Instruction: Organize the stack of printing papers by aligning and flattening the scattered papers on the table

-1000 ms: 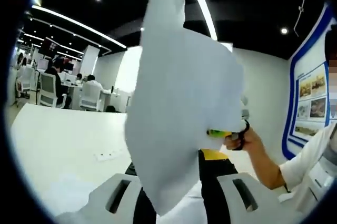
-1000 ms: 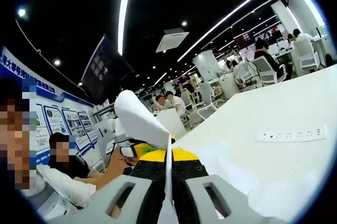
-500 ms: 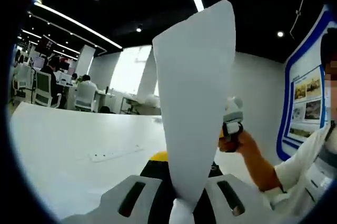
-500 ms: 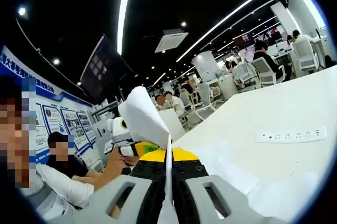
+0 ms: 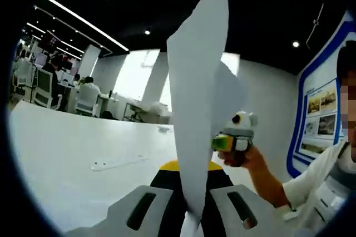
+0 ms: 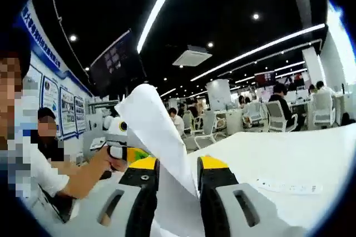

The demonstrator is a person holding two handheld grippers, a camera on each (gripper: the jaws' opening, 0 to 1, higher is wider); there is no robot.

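I am holding 1 sheet of paper (image 5: pixel 197 109) upright above the white table (image 5: pixel 67 159), my left gripper (image 5: pixel 189 223) pinching its bottom edge while my right gripper (image 6: pixel 177 215), jaws spread, is loosely straddling it, so next I am judging it needs lowering flat onto the table.

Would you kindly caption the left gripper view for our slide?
Left gripper holds a white paper sheet upright above the white table.
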